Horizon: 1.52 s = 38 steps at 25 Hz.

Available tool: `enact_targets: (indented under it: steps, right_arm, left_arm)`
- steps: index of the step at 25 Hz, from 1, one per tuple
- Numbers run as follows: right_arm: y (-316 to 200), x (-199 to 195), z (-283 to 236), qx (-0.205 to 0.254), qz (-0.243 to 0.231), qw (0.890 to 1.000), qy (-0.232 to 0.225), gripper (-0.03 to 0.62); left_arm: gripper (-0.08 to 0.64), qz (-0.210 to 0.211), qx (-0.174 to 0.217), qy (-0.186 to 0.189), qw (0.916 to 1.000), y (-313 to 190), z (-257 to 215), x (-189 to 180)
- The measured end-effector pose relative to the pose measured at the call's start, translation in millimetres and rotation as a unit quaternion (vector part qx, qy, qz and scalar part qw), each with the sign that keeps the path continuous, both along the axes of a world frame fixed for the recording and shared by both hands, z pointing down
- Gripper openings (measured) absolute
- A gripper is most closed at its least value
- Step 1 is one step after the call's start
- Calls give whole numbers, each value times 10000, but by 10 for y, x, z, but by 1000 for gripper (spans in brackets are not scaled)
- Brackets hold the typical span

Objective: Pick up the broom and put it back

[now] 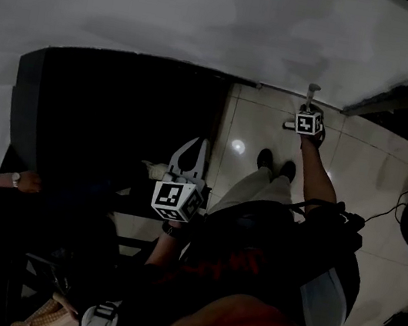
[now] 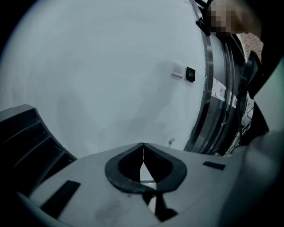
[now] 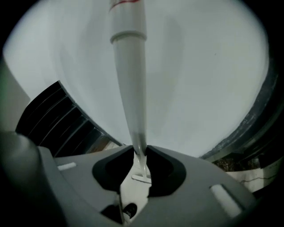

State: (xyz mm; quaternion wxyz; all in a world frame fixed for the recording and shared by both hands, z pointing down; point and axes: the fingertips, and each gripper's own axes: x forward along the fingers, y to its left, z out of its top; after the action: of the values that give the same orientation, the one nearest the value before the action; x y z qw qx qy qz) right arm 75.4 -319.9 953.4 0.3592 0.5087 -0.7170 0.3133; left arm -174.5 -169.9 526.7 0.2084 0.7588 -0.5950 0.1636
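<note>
Pale floor tiles [image 1: 374, 173] lie ahead at one o'clock, where our right gripper [image 1: 308, 110] clamps the broom [image 3: 129, 88] by its white handle. Our left gripper [image 2: 142, 153] is closed and empty; pickup looks done, putting back remains.

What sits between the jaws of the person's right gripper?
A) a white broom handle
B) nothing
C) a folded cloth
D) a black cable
A: in the right gripper view, the right gripper has its jaws pressed on the white broom handle running up from them.
</note>
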Motion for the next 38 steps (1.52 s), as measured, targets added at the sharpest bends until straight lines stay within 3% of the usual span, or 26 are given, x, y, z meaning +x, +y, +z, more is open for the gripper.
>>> enact_targets:
  steps: [5,10,14,20,26,31,38]
  right_arm:
    - [-437,-27,-177,-24,622,9958,-676,161]
    - [-254,12,-1009,845,544,9914,-838,124]
    - [260,-26,-2095,1778,453,9738,-1343,32]
    - [1043,-73,-3505,2659,104,9434,-1977,2]
    - [1387,39,-4218,3232,-48,9230,-2088,2]
    - [1701,79,-4560,3573,-82,9136,-1937,2]
    - [2111,-15,-4922,3923,-117,9003,-1879,2]
  left_arm:
    - [6,-167,-62,36,9998,86,28,-43]
    - [6,-81,137,70,9998,67,-57,50]
    - [6,201,367,208,9989,12,-184,235]
    - [6,521,727,441,9950,93,-412,554]
    - [6,823,773,584,9919,261,-388,870]
    - [6,1056,921,723,9875,460,-448,1006]
    - [6,1205,1311,579,9823,719,-691,1007]
